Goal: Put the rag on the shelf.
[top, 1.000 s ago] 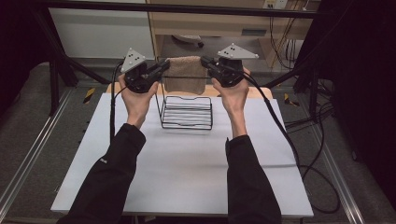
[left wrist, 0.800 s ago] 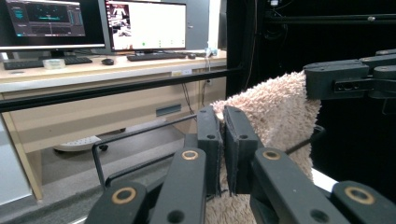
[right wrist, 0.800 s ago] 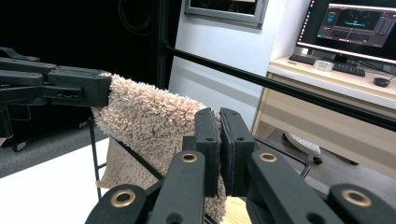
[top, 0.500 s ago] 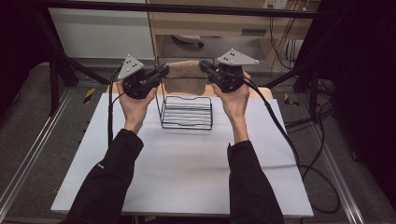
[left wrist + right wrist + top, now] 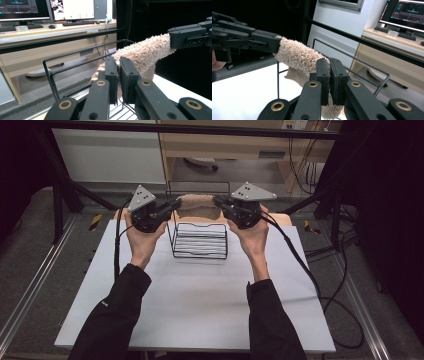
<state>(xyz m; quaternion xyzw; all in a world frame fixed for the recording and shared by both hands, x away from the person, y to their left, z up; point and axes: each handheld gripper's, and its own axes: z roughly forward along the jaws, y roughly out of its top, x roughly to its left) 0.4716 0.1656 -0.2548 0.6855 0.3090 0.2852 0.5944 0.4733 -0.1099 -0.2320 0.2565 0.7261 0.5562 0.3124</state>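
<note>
A fluffy beige towel [image 5: 198,206] is stretched in the air between my two grippers, above the far side of a black wire rack [image 5: 199,241] on the white table [image 5: 200,295]. My left gripper [image 5: 175,204] is shut on the towel's left end, and my right gripper [image 5: 218,201] is shut on its right end. In the left gripper view my jaws [image 5: 119,77] pinch the towel [image 5: 142,53], with the other gripper [image 5: 190,37] holding the far end. In the right gripper view my jaws [image 5: 330,77] clamp the towel [image 5: 298,56], and the other gripper [image 5: 247,37] grips its far end.
The wire rack's tall back frame [image 5: 197,185] rises behind the towel. A wooden desk [image 5: 240,142] with monitors [image 5: 72,8] stands beyond the table. Cables [image 5: 305,265] trail off the table's right side. Bare white table surface lies in front of the rack.
Both grippers have lifted the towel slightly and carried it a little farther back over the rack. Their hold on it is the same.
</note>
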